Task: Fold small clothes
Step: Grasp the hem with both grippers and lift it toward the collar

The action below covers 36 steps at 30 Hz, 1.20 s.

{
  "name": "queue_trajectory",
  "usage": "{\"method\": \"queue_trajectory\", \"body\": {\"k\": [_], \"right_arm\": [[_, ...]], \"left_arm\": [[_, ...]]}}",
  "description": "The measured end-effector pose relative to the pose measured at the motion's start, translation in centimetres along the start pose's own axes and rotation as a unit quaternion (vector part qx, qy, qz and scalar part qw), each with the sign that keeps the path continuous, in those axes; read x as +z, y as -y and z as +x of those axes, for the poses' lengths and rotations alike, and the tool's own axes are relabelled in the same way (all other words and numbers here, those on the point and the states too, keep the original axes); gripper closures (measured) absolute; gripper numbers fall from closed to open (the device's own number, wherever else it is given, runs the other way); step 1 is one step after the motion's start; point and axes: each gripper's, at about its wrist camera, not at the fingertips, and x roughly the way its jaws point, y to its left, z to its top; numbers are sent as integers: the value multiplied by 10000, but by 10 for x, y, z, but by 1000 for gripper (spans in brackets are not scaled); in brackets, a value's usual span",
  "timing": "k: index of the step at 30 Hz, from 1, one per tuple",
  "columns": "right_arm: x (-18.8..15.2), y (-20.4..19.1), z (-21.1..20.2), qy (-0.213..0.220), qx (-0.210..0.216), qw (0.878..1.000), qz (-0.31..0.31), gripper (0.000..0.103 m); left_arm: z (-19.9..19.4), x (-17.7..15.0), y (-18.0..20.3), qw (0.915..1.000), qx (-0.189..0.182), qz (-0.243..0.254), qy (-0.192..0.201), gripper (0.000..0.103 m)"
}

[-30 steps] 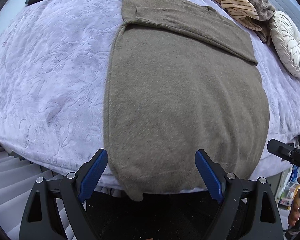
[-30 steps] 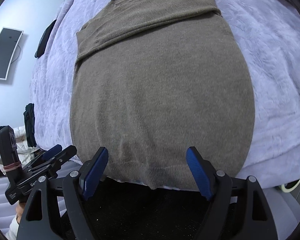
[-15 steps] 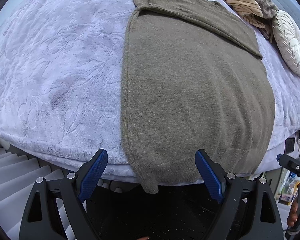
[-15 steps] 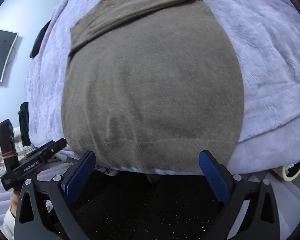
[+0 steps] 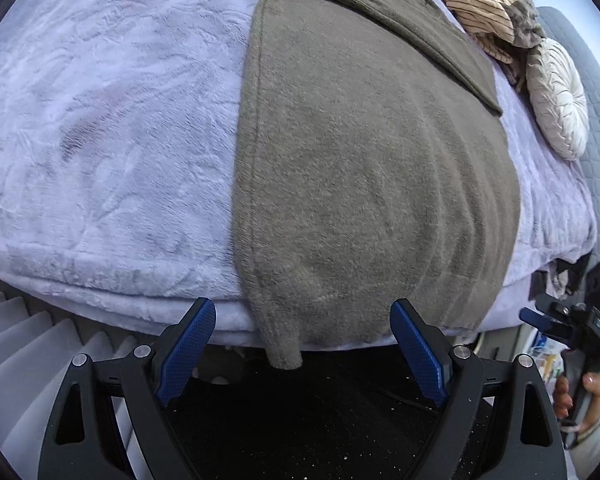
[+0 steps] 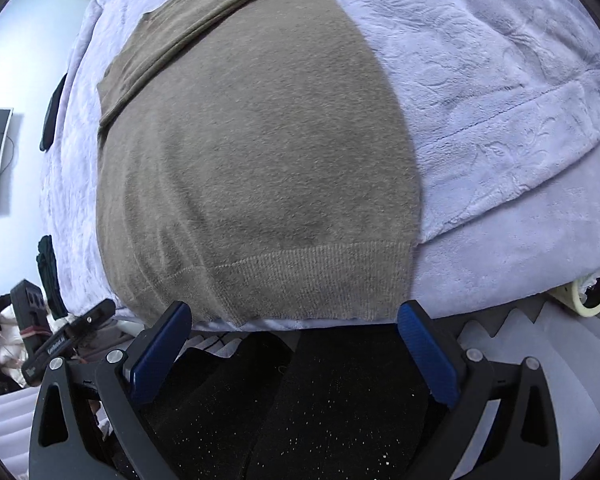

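Left wrist view is showing the olive-brown sweater point(image 5: 364, 160) lying flat on the bed point(image 5: 100, 140), which is wearing a pale lilac plush blanket; a sleeve is lying folded slantwise across the sweater's far end, and the hem end is draping over the bed's near edge, with one corner hanging down past it. The left gripper point(image 5: 302, 350) is hovering just off that near edge, its blue pads standing wide apart with the hanging corner showing between them, though no pad is touching cloth. In the right wrist view the same sweater point(image 6: 256, 152) is filling the middle, its ribbed hem running along the bed's near edge, and the right gripper point(image 6: 294, 350) is pointing down at that hem with its jaws having just been opening to their widest; nothing is sitting between them, the hem lying just beyond the pad tips. Each gripper is appearing at the side of the other's view, a hand point(image 5: 580, 400) gripping the right one's handle. Toward the bed's far right corner a heap of striped tan clothes point(image 5: 476, 4) is resting beside a round cream cushion point(image 5: 556, 96). Below the near edge a dark speckled floor point(image 5: 300, 432) is showing.
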Motion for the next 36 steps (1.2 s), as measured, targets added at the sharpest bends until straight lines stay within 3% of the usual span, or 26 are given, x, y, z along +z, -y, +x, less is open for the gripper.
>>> {"method": "queue_trajectory", "body": {"k": [5, 8, 14, 16, 18, 21, 23, 26, 27, 28, 29, 30, 31, 32, 33, 36], "right_arm": [[15, 26, 11, -161, 41, 9999, -20, 0], [25, 45, 26, -363, 108, 9993, -73, 0], [30, 73, 59, -780, 926, 9926, 11, 4], [29, 76, 67, -917, 1174, 9888, 41, 9], [30, 76, 70, -1043, 1523, 9828, 63, 23], [32, 71, 69, -1211, 2173, 9686, 15, 24], [32, 68, 70, -1312, 2319, 9638, -73, 24], [34, 69, 79, -1421, 2175, 9656, -44, 26], [35, 69, 83, -1449, 2156, 9657, 17, 33], [36, 67, 86, -1467, 2120, 9662, 77, 48], [35, 67, 87, -1486, 2036, 9677, 110, 61], [34, 64, 89, -1510, 1925, 9696, 104, 86], [33, 63, 89, -1538, 1835, 9709, 67, 92], [31, 60, 87, -1522, 1843, 9710, 19, 92], [30, 58, 84, -1465, 1862, 9715, -29, 93], [28, 48, 72, -1340, 2181, 9667, -38, 93]], "left_arm": [[17, 0, 6, 9999, -35, 140, -65, 13], [32, 1, 9, 9992, -368, 14, -152, 13], [49, 1, 14, 9984, -550, -31, -139, 13], [49, 2, 12, 9976, -670, -133, -108, 13], [46, 2, 6, 9963, -827, -221, -92, 13], [45, 2, 3, 9953, -935, -213, -101, 13], [49, 0, 4, 9960, -869, -132, -162, 13], [51, 0, 10, 9973, -706, -45, -204, 14], [51, -1, 12, 9976, -663, -48, -199, 19], [50, -1, 13, 9981, -591, -75, -181, 32], [49, -2, 12, 9984, -517, -110, -188, 38], [49, -3, 12, 9985, -493, -138, -182, 53], [47, -4, 11, 9979, -596, -170, -199, 75], [46, -5, 8, 9969, -722, -205, -250, 85], [44, -6, 3, 9960, -810, -234, -285, 92], [33, -10, 3, 9952, -928, -280, -165, 92]]}}
